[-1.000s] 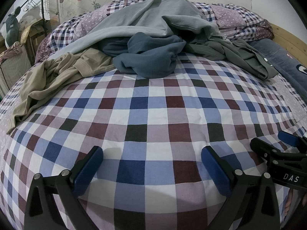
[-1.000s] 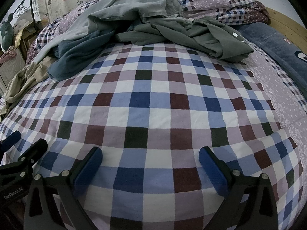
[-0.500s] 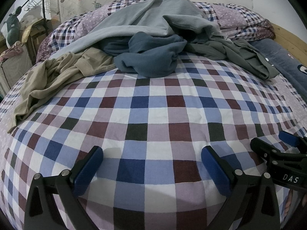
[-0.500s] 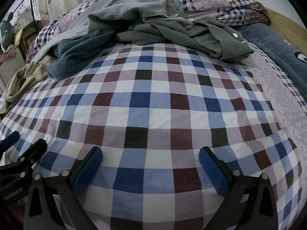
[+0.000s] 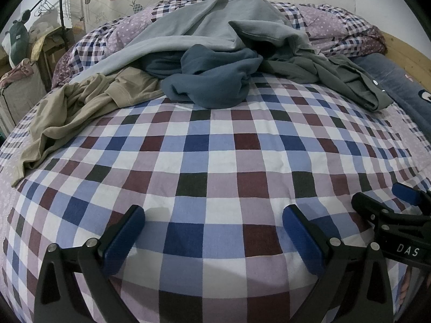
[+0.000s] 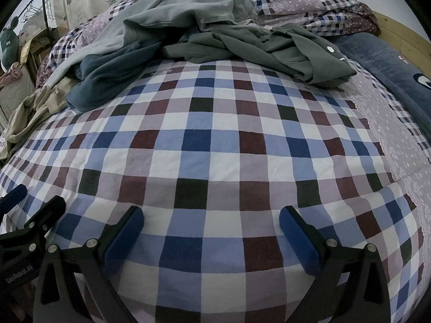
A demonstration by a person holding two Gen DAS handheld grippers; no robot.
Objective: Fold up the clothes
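From the left wrist camera, the left gripper (image 5: 212,231) is hovering over the checked bedsheet (image 5: 215,167) with its blue-padded fingers (image 5: 122,238) spread wide and nothing lying between them. Well ahead of the tongs, a heap of clothes is sitting at the far side of the bed: a dark teal garment (image 5: 212,83) is bunching straight ahead, a light grey sweatshirt (image 5: 215,27) is draping over and behind it, a beige garment (image 5: 78,107) is trailing off ahead to the left, and an olive green shirt (image 5: 336,78) is stretching ahead to the right. The right gripper (image 5: 398,210) is showing at the lower right edge, just beside the left one.

From the right wrist camera, the right gripper (image 6: 211,230) is likewise gaping wide over the bare checked sheet, gripping nothing. The olive green shirt (image 6: 269,48) is lying far ahead and slightly right of its fingers, the dark teal garment (image 6: 107,78) ahead to the left, the grey sweatshirt (image 6: 175,13) behind both. The beige garment (image 6: 32,115) is peeking in at the far left. Part of the left gripper (image 6: 29,223) is showing at the lower left.
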